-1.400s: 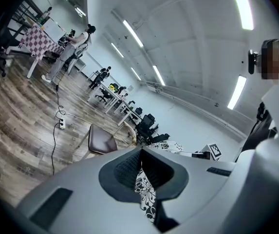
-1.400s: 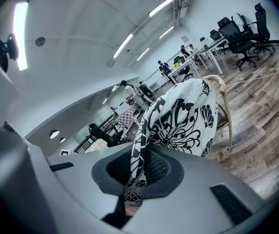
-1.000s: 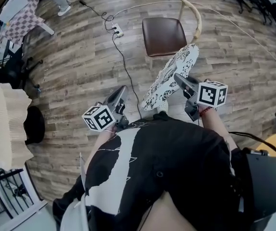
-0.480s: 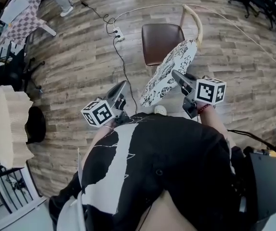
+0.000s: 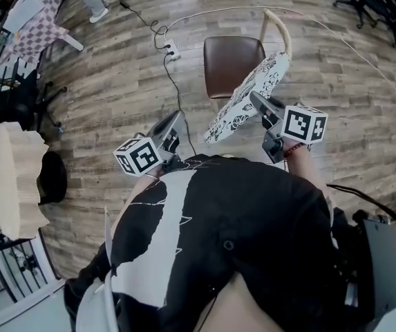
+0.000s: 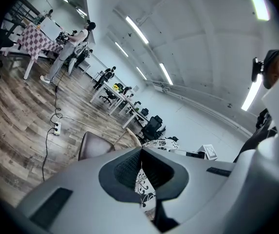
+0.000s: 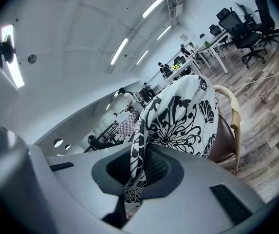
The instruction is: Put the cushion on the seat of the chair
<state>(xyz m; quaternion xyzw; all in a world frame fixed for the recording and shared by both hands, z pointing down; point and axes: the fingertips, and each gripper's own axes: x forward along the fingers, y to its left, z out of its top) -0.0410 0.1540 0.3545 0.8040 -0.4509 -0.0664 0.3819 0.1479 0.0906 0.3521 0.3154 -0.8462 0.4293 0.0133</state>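
While facing the chair (image 5: 242,50) in a black-and-white top (image 5: 218,241), holds one gripper in each hand just ahead of the body, above the wooden floor (image 5: 115,95). At near left, the left gripper (image 5: 175,118), jaws pressed together at the tips and seemingly pinching nothing, though patterned fabric shows through the slit behind them. At near right, the right gripper (image 5: 254,97), clamped tight on the edge of the cushion (image 5: 246,99), white with a black floral print. Carried clear of the floor and tilted: near corner low, close to the left gripper but apart from it, far end raised over the right edge of the brown seat (image 5: 229,57), not lying on it. Beyond that, a pale curved backrest (image 5: 280,30). Left of the chair, a white power strip (image 5: 171,47) on a black cable (image 5: 173,81). Far left, a checked table (image 5: 35,26).
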